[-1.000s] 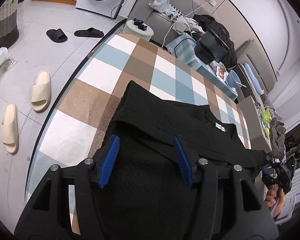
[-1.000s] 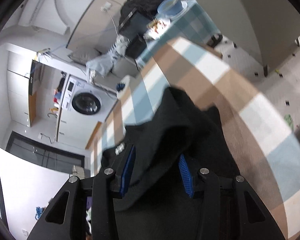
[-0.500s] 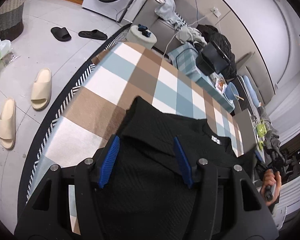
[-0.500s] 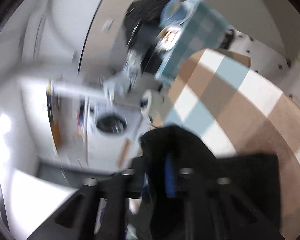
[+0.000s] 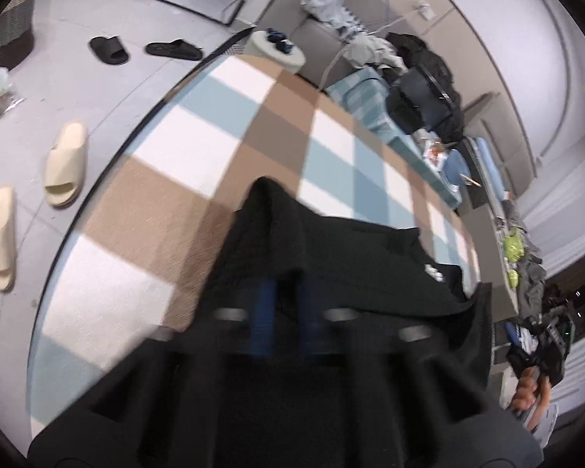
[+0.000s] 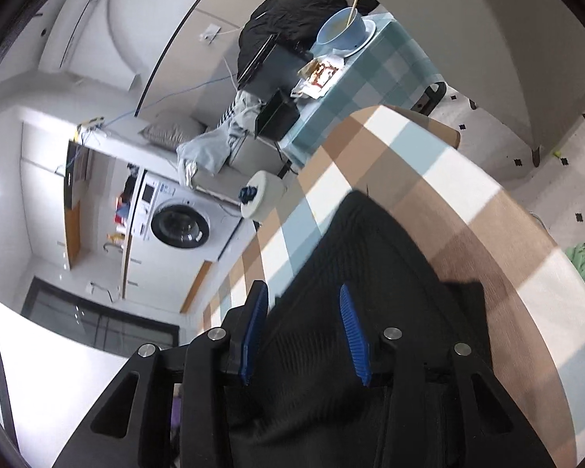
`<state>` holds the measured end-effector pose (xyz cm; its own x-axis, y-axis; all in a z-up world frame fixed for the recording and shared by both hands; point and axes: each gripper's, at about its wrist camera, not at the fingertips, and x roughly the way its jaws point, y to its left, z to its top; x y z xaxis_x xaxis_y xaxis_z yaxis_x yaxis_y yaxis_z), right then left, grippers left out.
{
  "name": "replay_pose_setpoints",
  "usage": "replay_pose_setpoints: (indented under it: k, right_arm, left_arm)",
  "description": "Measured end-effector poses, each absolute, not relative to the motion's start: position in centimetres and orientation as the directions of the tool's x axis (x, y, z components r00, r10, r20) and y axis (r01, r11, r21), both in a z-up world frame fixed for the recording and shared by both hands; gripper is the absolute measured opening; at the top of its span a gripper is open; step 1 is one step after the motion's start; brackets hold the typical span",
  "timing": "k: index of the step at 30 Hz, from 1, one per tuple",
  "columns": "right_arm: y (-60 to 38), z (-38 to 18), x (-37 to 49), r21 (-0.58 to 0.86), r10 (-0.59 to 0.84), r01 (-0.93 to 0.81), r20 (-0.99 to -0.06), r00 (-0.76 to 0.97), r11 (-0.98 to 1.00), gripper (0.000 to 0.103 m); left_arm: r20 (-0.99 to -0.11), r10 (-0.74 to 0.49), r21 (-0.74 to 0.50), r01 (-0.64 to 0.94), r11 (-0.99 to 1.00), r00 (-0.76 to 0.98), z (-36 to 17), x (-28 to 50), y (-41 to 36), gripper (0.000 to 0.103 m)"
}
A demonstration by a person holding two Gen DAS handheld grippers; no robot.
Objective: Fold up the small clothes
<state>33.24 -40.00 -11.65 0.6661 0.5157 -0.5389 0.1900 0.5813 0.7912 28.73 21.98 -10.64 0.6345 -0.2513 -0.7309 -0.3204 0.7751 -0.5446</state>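
A black knit garment (image 5: 351,257) lies on the round table with the brown, blue and white checked cloth (image 5: 199,156). A white label (image 5: 433,271) shows at its neck. My left gripper (image 5: 285,304) is shut on a fold at the garment's near edge. The cloth bunches up into a peak over the blue pads (image 5: 262,312). In the right wrist view the garment (image 6: 370,257) runs between and under my right gripper (image 6: 302,292). Its jaws are opening, and both blue pads (image 6: 353,331) show their inner faces. A hand (image 5: 526,390) holds that gripper at the far right.
Beige slippers (image 5: 64,163) and black slippers (image 5: 109,50) lie on the floor to the left. A round stool (image 5: 279,45), a sofa with clothes and a washing machine (image 6: 179,226) stand behind the table. A low side table carries a blue bowl (image 6: 343,31).
My left jaws have closed on the garment's fold, which now stands up in a peak. The right gripper swung through a blur and its pads stand apart again over flatter cloth.
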Motion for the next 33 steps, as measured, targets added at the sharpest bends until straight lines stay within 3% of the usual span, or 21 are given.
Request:
replay_pose_setpoints:
  k: [10,11,12,14,16,23,28,33]
  right_arm:
    - [-39.2,-11.8,30.6,0.721,0.500,0.159,-0.605,0.619,0.675,0.040]
    - [-39.3,-11.9,30.5,0.718,0.495,0.165,-0.609,0.620,0.676,0.040]
    - [-39.5,-11.9,30.5,0.716,0.492,0.168,-0.611,0.620,0.677,0.040]
    - [-39.7,-11.8,30.3,0.707,0.481,0.178,-0.621,0.619,0.685,0.040]
    - [-39.9,-11.9,30.0,0.698,0.471,0.182,-0.629,0.618,0.693,0.040]
    - [-39.5,-12.0,30.5,0.554,0.365,0.182,-0.726,0.583,0.813,0.042]
    - [-36.8,-11.4,32.0,0.338,0.246,0.070,-0.798,0.550,0.939,0.061]
    - [-32.8,-11.5,34.0,0.207,0.200,-0.048,-0.815,0.543,0.977,0.067]
  left_arm:
    - [-0.620,-0.169,-0.550,-0.271,0.790,0.766,-4.3,32.9,22.9,0.005]
    - [-0.632,-0.117,-0.530,-0.317,0.786,0.766,-4.2,33.5,23.1,0.016]
    - [-0.646,-0.096,-0.521,-0.345,0.781,0.758,-4.3,33.8,23.4,0.044]
    - [-0.656,-0.081,-0.529,-0.381,0.758,0.750,-4.5,34.0,24.0,0.078]
    - [-0.624,-0.075,-0.556,-0.374,0.742,0.778,-4.9,33.2,24.3,0.078]
    - [-0.705,-0.051,-0.422,-0.361,0.832,0.707,-6.7,31.4,22.9,0.078]
    - [-0.727,-0.052,-0.366,-0.323,0.873,0.685,-7.0,30.2,21.1,0.078]
    - [-0.732,-0.074,-0.349,-0.279,0.895,0.677,-7.3,28.9,18.8,0.078]
